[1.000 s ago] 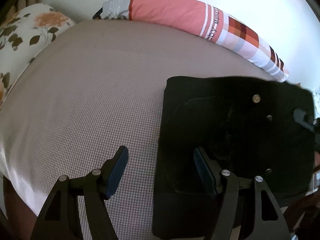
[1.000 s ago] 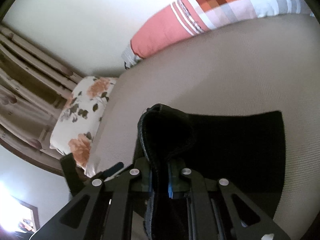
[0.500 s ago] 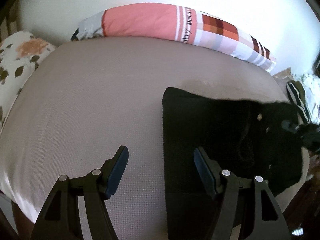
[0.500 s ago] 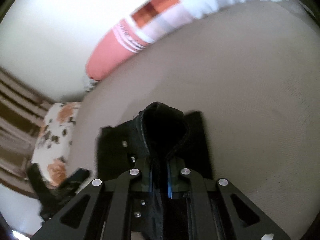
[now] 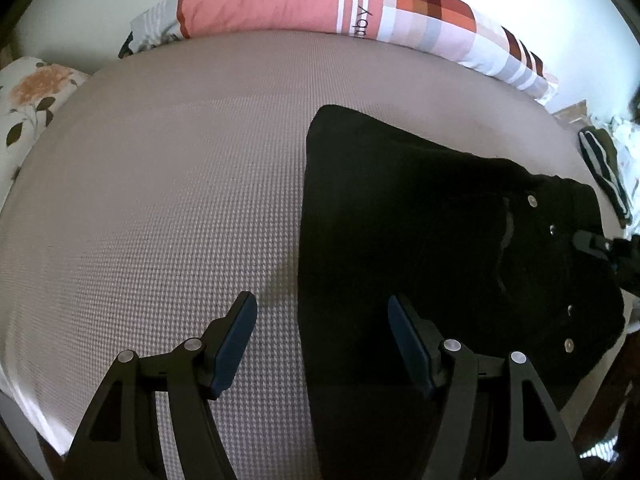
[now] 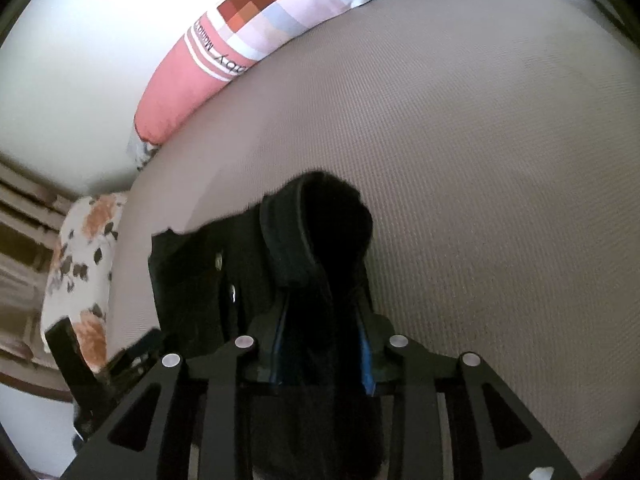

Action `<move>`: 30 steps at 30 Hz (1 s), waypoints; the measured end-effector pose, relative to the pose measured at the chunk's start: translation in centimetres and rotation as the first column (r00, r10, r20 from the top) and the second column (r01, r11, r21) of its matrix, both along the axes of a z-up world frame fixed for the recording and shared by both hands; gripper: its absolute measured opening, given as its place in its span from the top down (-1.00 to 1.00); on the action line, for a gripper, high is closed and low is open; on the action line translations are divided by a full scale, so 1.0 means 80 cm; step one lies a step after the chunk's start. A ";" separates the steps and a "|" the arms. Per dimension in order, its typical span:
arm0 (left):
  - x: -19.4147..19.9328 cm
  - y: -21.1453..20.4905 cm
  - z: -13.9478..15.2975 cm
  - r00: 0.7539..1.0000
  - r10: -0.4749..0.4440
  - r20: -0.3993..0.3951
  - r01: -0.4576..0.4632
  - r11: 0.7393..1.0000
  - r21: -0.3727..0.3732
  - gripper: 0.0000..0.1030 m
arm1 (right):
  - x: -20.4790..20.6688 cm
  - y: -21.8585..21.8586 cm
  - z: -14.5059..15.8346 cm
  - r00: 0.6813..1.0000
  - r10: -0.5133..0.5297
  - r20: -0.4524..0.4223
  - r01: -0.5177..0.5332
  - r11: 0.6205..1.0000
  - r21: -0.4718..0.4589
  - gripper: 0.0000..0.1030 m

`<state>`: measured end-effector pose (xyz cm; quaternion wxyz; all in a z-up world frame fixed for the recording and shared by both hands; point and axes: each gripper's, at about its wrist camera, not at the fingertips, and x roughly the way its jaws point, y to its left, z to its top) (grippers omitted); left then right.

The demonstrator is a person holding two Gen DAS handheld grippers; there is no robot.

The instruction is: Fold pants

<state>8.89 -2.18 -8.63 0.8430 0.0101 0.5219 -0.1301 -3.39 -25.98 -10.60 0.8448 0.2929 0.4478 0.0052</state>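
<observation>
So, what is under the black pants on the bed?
The black pants lie folded on the grey-beige waffle-weave bedcover, which shows all around them. Whatever lies directly beneath the dark cloth is covered, so nothing else can be confirmed there.

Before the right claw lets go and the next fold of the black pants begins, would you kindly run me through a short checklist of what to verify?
1. Black pants lie flat on the bed: ok for the main panel; the waistband end is raised at the right claw.
2. Right claw clear of fabric: not ok; its jaws are opening, with the waistband fold between them.
3. Left claw free to grasp: ok; open, nothing between its blue pads.
4. Left claw lined up: ok; it straddles the pants' left edge.
5. Striped pillow clear of the pants: ok.
6. Layers underneath smooth: cannot tell.
</observation>
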 end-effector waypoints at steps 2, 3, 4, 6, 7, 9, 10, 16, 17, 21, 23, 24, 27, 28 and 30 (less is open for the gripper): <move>-0.003 0.003 0.001 1.000 -0.004 -0.009 0.004 1.000 -0.006 -0.33 | -0.015 0.001 0.002 1.000 0.003 -0.007 -0.003 1.000 0.006 0.46; -0.005 0.004 0.002 1.000 -0.007 -0.011 0.007 1.000 -0.007 -0.33 | -0.022 0.003 0.002 1.000 0.004 -0.012 -0.004 1.000 0.008 0.46; -0.006 0.004 0.003 1.000 -0.011 -0.013 0.010 1.000 -0.007 -0.33 | -0.028 0.004 0.003 1.000 0.005 -0.017 -0.005 1.000 0.008 0.46; -0.013 0.005 0.002 1.000 -0.014 -0.012 0.014 1.000 -0.005 -0.33 | -0.043 0.006 0.006 1.000 0.004 -0.018 -0.004 1.000 0.004 0.46; -0.016 0.005 0.002 1.000 -0.015 -0.014 0.015 1.000 -0.006 -0.33 | -0.047 0.008 0.008 1.000 0.005 -0.021 -0.005 1.000 -0.004 0.46; -0.022 0.007 0.003 1.000 -0.014 -0.016 0.014 1.000 -0.008 -0.33 | -0.056 0.012 0.011 1.000 0.005 -0.024 -0.005 1.000 -0.023 0.46; -0.025 0.007 0.003 1.000 -0.014 -0.016 0.014 1.000 -0.009 -0.33 | -0.062 0.014 0.013 1.000 0.002 -0.024 -0.003 0.999 -0.032 0.46; -0.038 0.007 0.005 1.000 -0.012 -0.014 0.012 1.000 -0.009 -0.33 | -0.086 0.020 0.013 0.999 0.014 -0.030 -0.014 1.000 -0.028 0.55; -0.041 0.007 0.005 1.000 -0.014 -0.010 0.014 1.000 -0.005 -0.33 | -0.088 0.021 0.012 0.999 0.018 -0.035 -0.019 0.999 -0.025 0.63; -0.048 0.003 0.005 1.000 -0.017 -0.001 0.017 1.000 0.009 -0.33 | -0.092 0.023 0.010 0.999 0.006 -0.042 -0.008 0.998 -0.055 0.73; -0.052 0.002 0.006 1.000 -0.021 0.005 0.021 1.000 0.018 -0.33 | -0.092 0.025 0.011 0.999 0.007 -0.044 -0.010 0.998 -0.068 0.73; -0.054 0.001 0.006 1.000 -0.021 0.008 0.021 1.000 0.022 -0.33 | -0.093 0.026 0.011 0.999 0.008 -0.046 -0.012 0.997 -0.075 0.74; -0.059 0.000 0.006 1.000 -0.017 0.013 0.017 1.000 0.024 -0.33 | -0.093 0.026 0.009 0.997 0.002 -0.071 -0.008 0.997 -0.077 0.74; -0.061 -0.001 0.005 1.000 -0.018 0.015 0.018 0.999 0.027 -0.33 | -0.092 0.024 0.007 0.997 -0.001 -0.078 -0.005 0.997 -0.073 0.74; -0.062 -0.002 0.003 1.000 -0.019 0.018 0.018 0.999 0.031 -0.34 | -0.091 0.021 0.002 0.996 -0.004 -0.089 -0.002 0.998 -0.064 0.74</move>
